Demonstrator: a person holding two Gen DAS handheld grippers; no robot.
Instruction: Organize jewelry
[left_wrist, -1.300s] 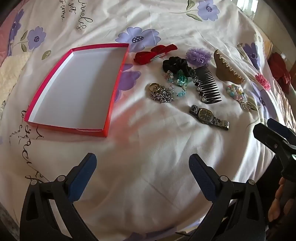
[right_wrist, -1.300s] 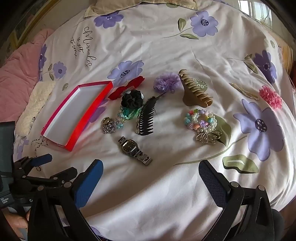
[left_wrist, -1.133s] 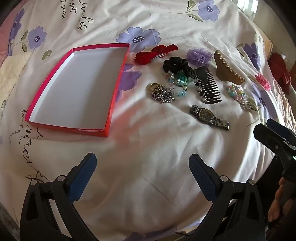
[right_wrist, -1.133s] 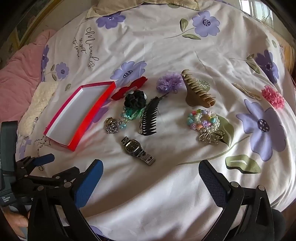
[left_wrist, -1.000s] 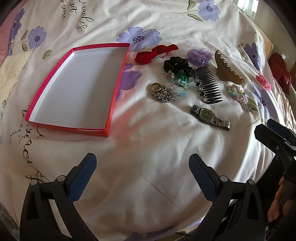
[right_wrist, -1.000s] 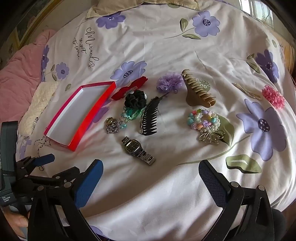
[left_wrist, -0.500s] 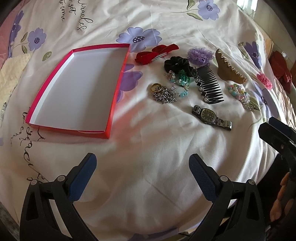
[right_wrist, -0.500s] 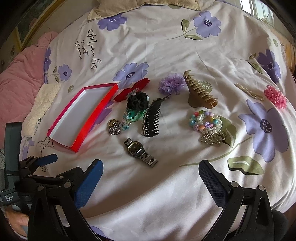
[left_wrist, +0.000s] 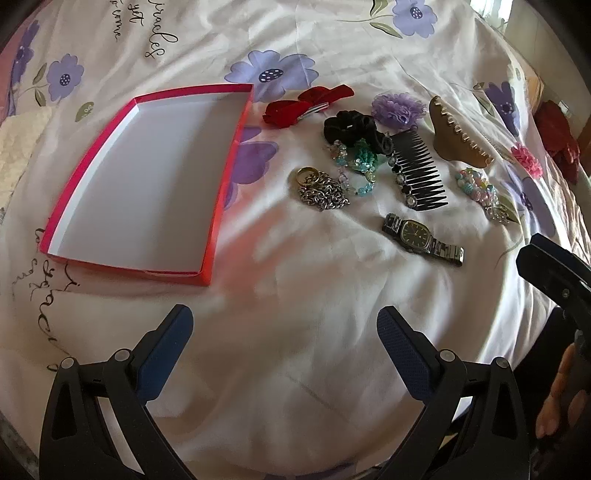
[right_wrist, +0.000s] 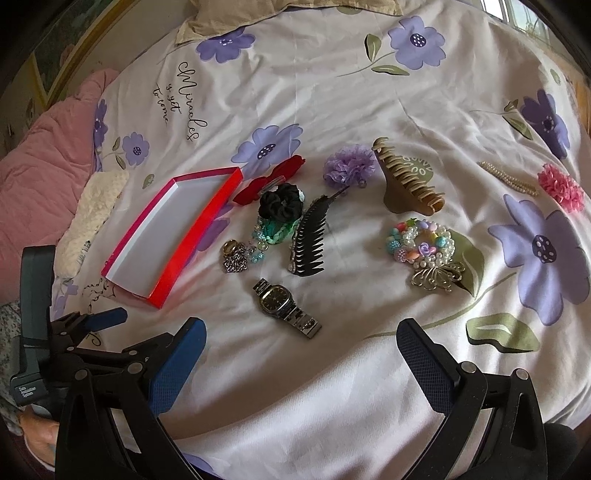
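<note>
watch (right_wrist: 286, 306) just ahead-left of right gripper (right_wrist: 301, 363), band running diagonally | right nearer | both grippers agape, empty | box (left_wrist: 55, 236) empty

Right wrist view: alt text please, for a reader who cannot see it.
The open right gripper hangs above a floral bedsheet spread with jewelry, a wristwatch nearest it. An empty red box lies left of the pieces, and the left gripper shows at the left edge.

White bedsheet (right_wrist: 332, 96) printed with purple flowers and black cursive lettering. Pink quilt (right_wrist: 40, 162) at far left, touching a cream fleecy cloth (right_wrist: 94, 218). Beige pillow (right_wrist: 295, 7) at the top edge.
</note>
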